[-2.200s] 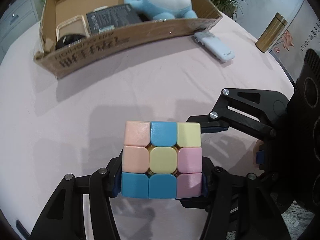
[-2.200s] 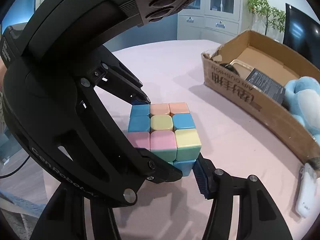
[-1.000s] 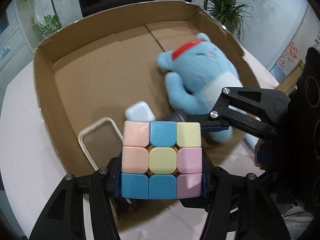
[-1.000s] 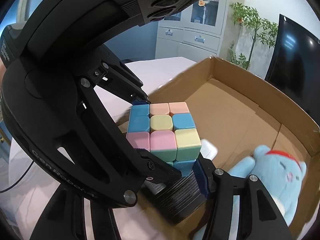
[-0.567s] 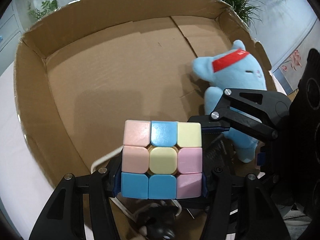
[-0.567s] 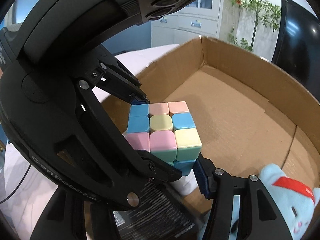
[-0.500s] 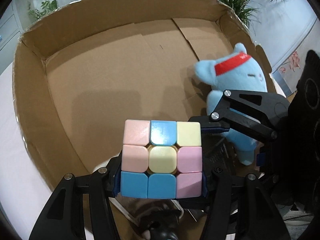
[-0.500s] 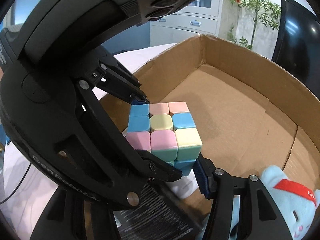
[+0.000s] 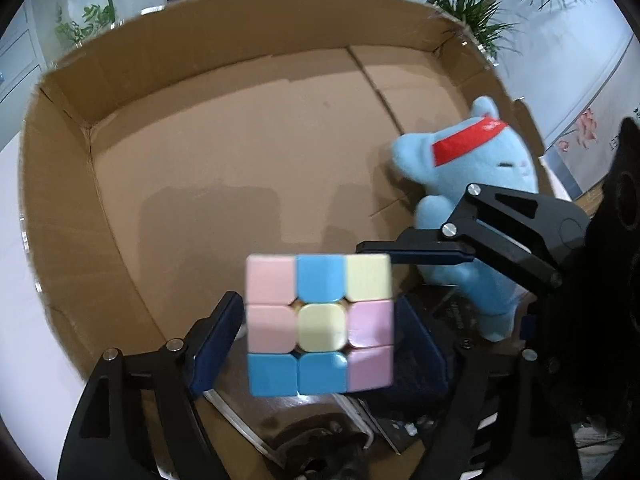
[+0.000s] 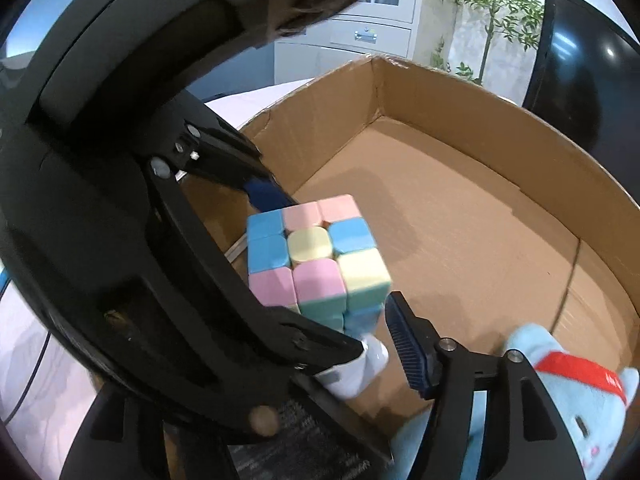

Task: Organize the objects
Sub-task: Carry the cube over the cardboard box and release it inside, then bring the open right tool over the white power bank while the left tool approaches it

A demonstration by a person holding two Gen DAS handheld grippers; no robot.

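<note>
We see the pastel puzzle cube [image 9: 319, 324] in mid-air above the open cardboard box [image 9: 60, 208], slightly blurred, with clear gaps on both sides between it and the blue pads of our left gripper [image 9: 320, 344]; its fingers [image 9: 214, 340] stand spread wide and grip nothing; in the right wrist view the cube [image 10: 316, 256] appears tilted, one corner low, just above a small white case [image 10: 356, 368] that lies on the box floor; our right gripper [image 10: 332, 272] is open as well, one ribbed blue pad [image 10: 404, 344] just beside the cube's lower corner, and whether it touches we cannot tell; the other finger of that gripper is hidden behind the dark body of the left tool, which fills the left half of that view; a blue plush toy [image 9: 468, 208] with a red headband lies against the right wall of the box, partly behind the black linkage of the right gripper; a dark flat item with printed lines [image 10: 304, 444] lies in the near end of the box beneath the tools, beside a clear-rimmed case [image 9: 240, 416]; most of the box floor is bare brown card; a pale tabletop [image 9: 24, 360] shows outside the left wall.
</note>
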